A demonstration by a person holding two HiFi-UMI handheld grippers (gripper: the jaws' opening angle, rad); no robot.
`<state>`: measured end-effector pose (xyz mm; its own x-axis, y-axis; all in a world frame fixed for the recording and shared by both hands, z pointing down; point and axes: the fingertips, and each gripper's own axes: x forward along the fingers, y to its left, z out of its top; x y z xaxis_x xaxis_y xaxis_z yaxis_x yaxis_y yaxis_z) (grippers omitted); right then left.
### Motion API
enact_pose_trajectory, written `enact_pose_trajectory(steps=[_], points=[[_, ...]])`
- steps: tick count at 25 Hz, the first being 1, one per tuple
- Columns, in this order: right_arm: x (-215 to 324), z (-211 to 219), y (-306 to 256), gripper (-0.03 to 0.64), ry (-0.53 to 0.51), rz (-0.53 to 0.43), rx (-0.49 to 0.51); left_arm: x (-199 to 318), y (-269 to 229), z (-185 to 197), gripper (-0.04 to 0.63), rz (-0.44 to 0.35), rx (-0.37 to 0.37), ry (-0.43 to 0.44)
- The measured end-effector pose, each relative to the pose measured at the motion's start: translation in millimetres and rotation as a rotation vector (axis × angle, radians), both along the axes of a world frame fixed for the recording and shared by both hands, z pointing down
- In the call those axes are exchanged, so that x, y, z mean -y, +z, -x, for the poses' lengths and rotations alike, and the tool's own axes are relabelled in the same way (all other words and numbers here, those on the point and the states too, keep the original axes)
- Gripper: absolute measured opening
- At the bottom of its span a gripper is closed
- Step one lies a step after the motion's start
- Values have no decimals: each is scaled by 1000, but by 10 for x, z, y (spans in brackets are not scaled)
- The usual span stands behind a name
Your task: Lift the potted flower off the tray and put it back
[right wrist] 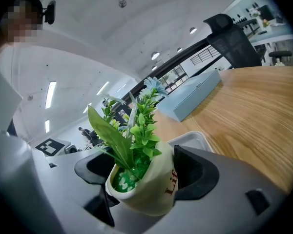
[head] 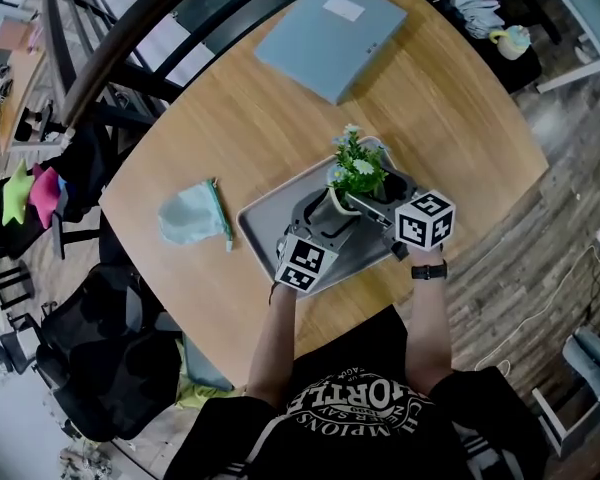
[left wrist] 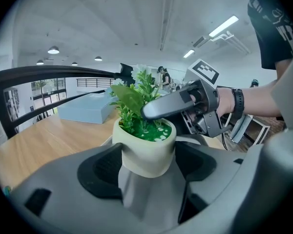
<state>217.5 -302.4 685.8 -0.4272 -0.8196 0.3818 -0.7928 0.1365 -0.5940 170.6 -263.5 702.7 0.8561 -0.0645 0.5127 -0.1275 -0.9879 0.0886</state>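
Fingers (left wrist: 105,172) of the left gripper (head: 325,223) stand wide and press on the two sides of the potted flower (left wrist: 144,147). Its cream pot sits upright between their dark pads in the left gripper view. The right gripper (right wrist: 145,172) is also set wide and closed on the same pot from the other side, and there the pot looks tilted between the pads. One finger of the right gripper crosses in front of the green leaves in the left gripper view.

From the head view both grippers meet at the potted flower over the grey tray (head: 265,218), near its far end. Whether the pot's base touches the tray cannot be told. The tray lies on the round wooden tabletop (head: 230,118), near the person's edge. A blue-grey folder (head: 330,33) lies well apart at the far side. Left of the tray are a pale blue cloth (head: 188,213) and a green pen (head: 220,223), side by side. A dark watch (head: 429,270) is on the right wrist.
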Motion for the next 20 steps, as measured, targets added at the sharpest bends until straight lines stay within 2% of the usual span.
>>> enact_pose_trajectory(steps=[5, 15, 20], points=[[-97, 11, -20, 397, 15, 29, -27, 6, -3, 57, 356, -11, 19, -34], [-443, 2, -338, 396, 54, 20, -82, 11, -477, 383, 342, -29, -40, -134], [-593, 196, -605, 396, 50, -12, -108, -132, -676, 618, 327, -44, -74, -173]])
